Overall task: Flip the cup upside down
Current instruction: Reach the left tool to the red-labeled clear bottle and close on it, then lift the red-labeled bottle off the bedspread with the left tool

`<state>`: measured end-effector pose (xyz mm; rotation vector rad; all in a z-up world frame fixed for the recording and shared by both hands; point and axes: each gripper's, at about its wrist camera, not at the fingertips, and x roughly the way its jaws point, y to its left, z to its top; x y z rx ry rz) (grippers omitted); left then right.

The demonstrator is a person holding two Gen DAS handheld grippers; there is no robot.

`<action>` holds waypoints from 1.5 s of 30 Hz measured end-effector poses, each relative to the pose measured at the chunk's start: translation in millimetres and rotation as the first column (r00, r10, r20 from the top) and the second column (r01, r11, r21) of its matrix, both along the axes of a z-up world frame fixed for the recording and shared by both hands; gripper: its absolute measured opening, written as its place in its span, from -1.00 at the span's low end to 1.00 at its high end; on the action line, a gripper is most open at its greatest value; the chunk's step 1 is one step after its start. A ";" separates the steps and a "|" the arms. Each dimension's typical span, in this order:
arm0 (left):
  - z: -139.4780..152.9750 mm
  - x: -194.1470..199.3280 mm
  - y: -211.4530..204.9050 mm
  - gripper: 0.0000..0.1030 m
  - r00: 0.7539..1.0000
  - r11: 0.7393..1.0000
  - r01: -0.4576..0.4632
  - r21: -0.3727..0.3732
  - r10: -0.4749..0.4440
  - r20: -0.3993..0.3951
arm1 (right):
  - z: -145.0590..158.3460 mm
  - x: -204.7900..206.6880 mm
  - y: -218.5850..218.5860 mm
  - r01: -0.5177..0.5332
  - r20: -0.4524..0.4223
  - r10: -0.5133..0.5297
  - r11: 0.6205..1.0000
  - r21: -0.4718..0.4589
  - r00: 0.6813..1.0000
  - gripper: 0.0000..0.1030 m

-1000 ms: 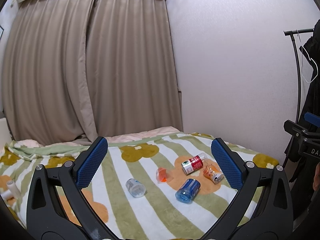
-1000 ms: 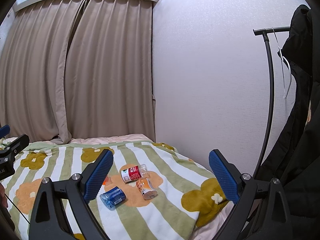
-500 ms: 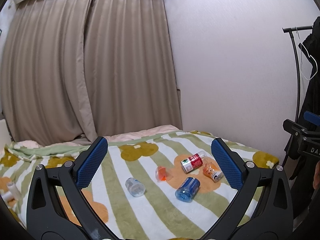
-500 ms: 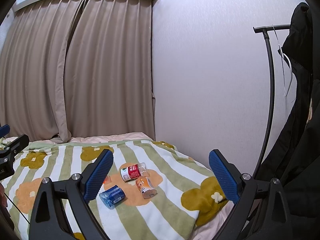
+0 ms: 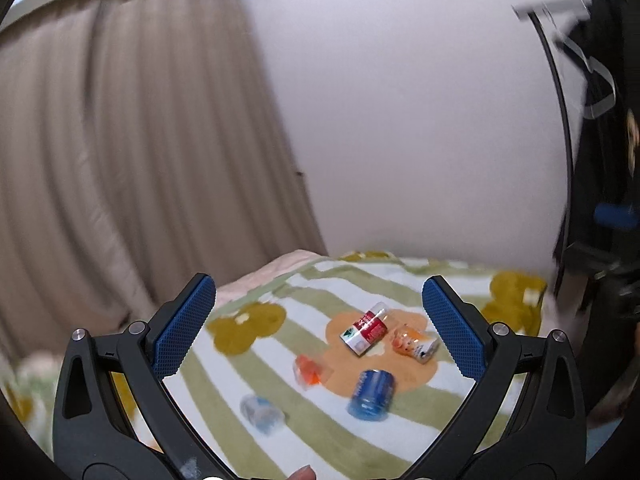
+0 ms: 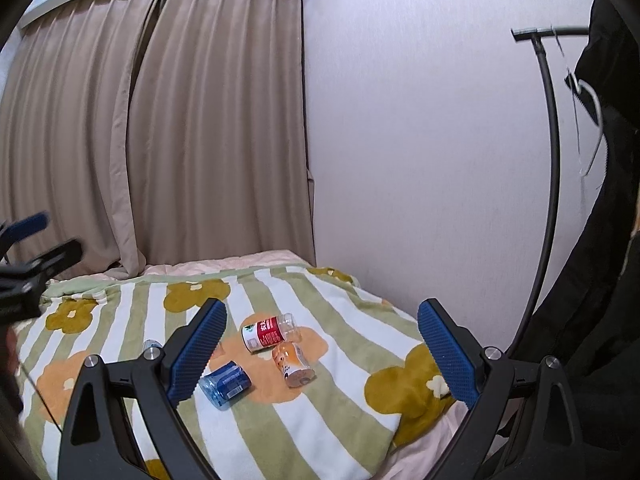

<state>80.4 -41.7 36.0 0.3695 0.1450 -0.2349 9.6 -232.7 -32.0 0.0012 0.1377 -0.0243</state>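
Observation:
Several small cups lie on their sides on a striped flower blanket [image 5: 280,364]. A blue cup [image 5: 371,394] [image 6: 225,384] lies nearest. A red-labelled clear cup [image 5: 365,329] [image 6: 269,330], an orange printed cup [image 5: 412,345] [image 6: 292,363], a small orange cup [image 5: 308,369] and a clear cup [image 5: 261,414] lie around it. My left gripper [image 5: 320,326] is open and empty, held above the bed. My right gripper [image 6: 322,350] is open and empty, also above the bed.
Beige curtains [image 6: 160,140] hang behind the bed. A white wall [image 6: 420,140] runs along the right. A coat stand [image 6: 550,160] with a black coat [image 6: 600,280] stands at the right. The bed's right edge [image 6: 424,432] drops off near the stand.
The left wrist view has swung right and is blurred with motion; the cups sit more centred between its fingers. The right gripper has barely moved.

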 end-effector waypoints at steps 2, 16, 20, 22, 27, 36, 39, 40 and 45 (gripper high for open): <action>-1.7 38.4 -19.1 1.00 0.996 0.991 0.072 0.111 -0.067 -0.054 | -1.0 5.8 -4.4 -0.002 -0.008 0.002 1.000 0.011 1.000 0.86; -173.1 280.3 -116.3 0.99 0.825 0.740 0.438 0.510 -0.106 -0.555 | -23.3 39.1 -31.6 -0.009 -0.066 0.013 0.998 0.069 0.998 0.86; -218.4 321.6 -115.8 0.91 0.799 0.698 0.445 0.561 -0.028 -0.600 | -25.9 43.8 -35.9 -0.017 -0.071 0.022 0.997 0.073 0.997 0.86; -229.8 335.6 -115.6 0.90 0.785 0.689 0.456 0.564 -0.013 -0.619 | -26.6 46.9 -38.1 -0.016 -0.068 0.021 0.998 0.068 0.997 0.86; -250.8 352.4 -123.3 0.86 0.747 0.678 0.491 0.547 -0.006 -0.664 | -37.3 61.3 -34.9 -0.030 -0.097 0.035 0.998 0.051 0.995 0.86; -271.8 368.1 -124.0 0.16 0.699 0.696 0.497 0.518 0.032 -0.714 | -60.7 82.4 -32.2 -0.053 -0.166 0.060 0.998 0.046 0.984 0.86; -269.2 366.4 -122.2 0.16 0.700 0.707 0.486 0.513 0.036 -0.713 | -59.8 82.9 -31.8 -0.053 -0.165 0.060 0.998 0.046 0.984 0.86; -265.8 365.8 -120.0 0.15 0.700 0.716 0.477 0.510 0.041 -0.713 | -59.5 82.5 -32.1 -0.052 -0.163 0.059 0.997 0.049 0.985 0.86; -233.0 349.9 -100.6 0.15 0.712 0.760 0.423 0.493 0.058 -0.700 | -53.6 75.3 -31.5 -0.065 -0.145 0.076 0.995 0.076 0.987 0.86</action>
